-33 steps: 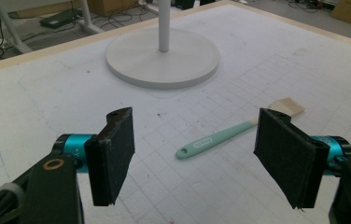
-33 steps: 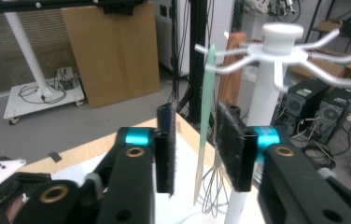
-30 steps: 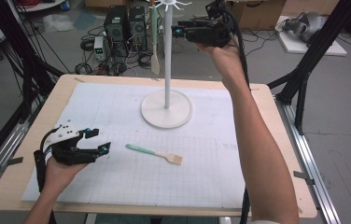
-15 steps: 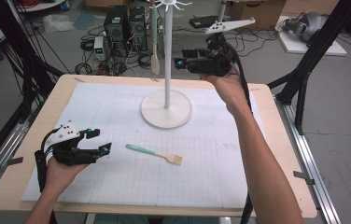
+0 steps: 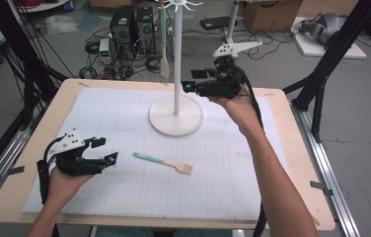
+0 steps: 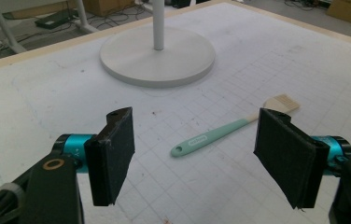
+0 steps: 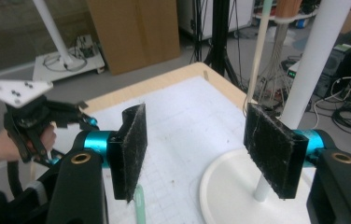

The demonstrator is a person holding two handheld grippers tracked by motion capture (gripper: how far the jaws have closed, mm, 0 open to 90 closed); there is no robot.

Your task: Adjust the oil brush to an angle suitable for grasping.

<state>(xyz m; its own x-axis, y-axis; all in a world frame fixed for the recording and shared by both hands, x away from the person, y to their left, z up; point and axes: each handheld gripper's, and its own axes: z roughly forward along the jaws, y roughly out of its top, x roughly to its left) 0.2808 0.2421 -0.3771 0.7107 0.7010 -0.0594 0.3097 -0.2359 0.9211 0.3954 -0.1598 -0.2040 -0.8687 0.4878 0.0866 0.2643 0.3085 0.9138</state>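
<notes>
A brush [image 5: 164, 163] with a mint-green handle and pale bristles lies flat on the white grid mat [image 5: 124, 197]. My left gripper [image 5: 105, 150] rests low just left of it, open and empty. In the left gripper view the brush [image 6: 220, 135] lies beyond the gap of that gripper [image 6: 195, 133]. My right gripper [image 5: 192, 80] hovers right of the white stand's pole [image 5: 176, 64], above its round base [image 5: 176, 118]. Its jaws have just been opening, with nothing between them. The right gripper view looks through my right gripper [image 7: 194, 126] at the pole [image 7: 313, 60].
A wooden spatula [image 5: 165, 54] hangs from a hook at the stand's top, left of the pole. Black frame posts [image 5: 331, 59] stand beside the table. Cables and computer cases [image 5: 134, 24] lie on the floor behind the far edge.
My right gripper has come down from near the stand's top hooks to beside the pole, and its jaws have spread wider. The left gripper and the brush have not moved.
</notes>
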